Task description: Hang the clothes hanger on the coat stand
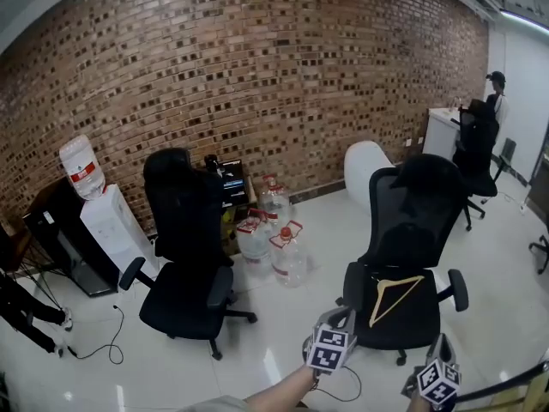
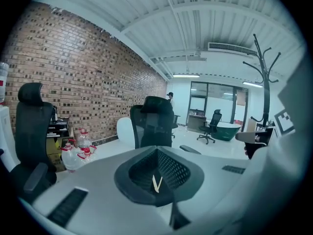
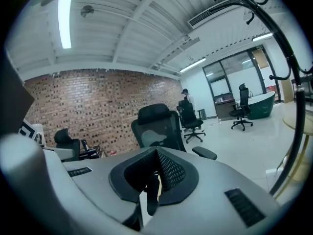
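A pale wooden clothes hanger [image 1: 393, 297] lies on the seat of a black mesh office chair [image 1: 418, 221], seen in the head view at the right. My left gripper [image 1: 341, 318] hovers just in front of that seat, to the hanger's left, jaws shut and empty. My right gripper [image 1: 441, 348] sits lower right, near the chair's armrest, also shut with nothing in it. The black coat stand [image 2: 265, 80] rises at the right of the left gripper view, and its curved hooks and pole [image 3: 289, 77] fill the right edge of the right gripper view.
A second black chair [image 1: 184, 256] stands at the left, with water jugs [image 1: 279, 247] between the two chairs. A water dispenser [image 1: 103, 217] and a white chair [image 1: 369, 166] stand by the brick wall. A person [image 1: 496, 101] stands far right. A cable [image 1: 103, 346] lies on the floor.
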`<state>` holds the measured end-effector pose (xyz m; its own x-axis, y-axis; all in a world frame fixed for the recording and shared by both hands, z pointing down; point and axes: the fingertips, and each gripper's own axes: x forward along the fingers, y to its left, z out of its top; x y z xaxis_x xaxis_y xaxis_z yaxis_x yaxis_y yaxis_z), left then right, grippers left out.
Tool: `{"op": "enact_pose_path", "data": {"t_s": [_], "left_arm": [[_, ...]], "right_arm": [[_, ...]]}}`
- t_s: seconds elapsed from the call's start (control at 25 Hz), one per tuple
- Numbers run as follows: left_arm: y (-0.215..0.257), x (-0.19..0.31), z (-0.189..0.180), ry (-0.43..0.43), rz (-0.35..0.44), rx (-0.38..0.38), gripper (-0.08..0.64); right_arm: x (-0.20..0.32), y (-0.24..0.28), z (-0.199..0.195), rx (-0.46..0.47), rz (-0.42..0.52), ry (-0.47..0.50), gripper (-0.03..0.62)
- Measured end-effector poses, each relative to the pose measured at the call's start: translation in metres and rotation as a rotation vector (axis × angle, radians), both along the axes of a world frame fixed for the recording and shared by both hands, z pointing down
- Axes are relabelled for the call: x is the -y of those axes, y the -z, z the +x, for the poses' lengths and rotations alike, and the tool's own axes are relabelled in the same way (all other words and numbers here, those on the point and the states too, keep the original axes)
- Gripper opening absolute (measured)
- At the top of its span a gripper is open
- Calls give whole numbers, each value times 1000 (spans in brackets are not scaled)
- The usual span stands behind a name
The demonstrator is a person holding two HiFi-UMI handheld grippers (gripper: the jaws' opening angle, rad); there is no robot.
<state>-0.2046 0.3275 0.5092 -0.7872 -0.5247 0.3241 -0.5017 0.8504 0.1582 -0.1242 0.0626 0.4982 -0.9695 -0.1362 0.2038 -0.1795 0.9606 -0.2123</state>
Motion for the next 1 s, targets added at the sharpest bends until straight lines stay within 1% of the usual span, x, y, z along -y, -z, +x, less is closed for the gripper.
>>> {"op": "enact_pose_path", "data": {"t_s": [0.12, 0.24, 0.36, 0.48, 0.56, 0.68, 0.76, 1.0], "left_arm": [[4, 20, 1, 20, -32, -5, 9], [3, 38, -6, 27, -34, -7, 9], [1, 51, -27, 16, -33, -2, 9], [-6, 65, -49, -12, -16, -24, 9], [-10, 73, -71, -19, 1, -21, 9], [-6, 83, -120, -21, 2, 8, 9], [-3, 88, -148, -39, 4, 15, 9], [-21, 73, -204, -76, 49, -6, 9]], "right_arm": [[15, -3, -9, -12, -23, 44, 0], [27, -10, -19, -24, -22, 69, 0], [33, -12, -40, -35, -5, 76, 0], [43, -9, -53, -54, 18, 56, 0], [47, -10, -71, -62, 35, 54, 8], [51, -7, -117, -70, 53, 54, 11], [51, -4, -141, -83, 66, 38, 11], [28, -13, -181, -110, 106, 0, 11]]}}
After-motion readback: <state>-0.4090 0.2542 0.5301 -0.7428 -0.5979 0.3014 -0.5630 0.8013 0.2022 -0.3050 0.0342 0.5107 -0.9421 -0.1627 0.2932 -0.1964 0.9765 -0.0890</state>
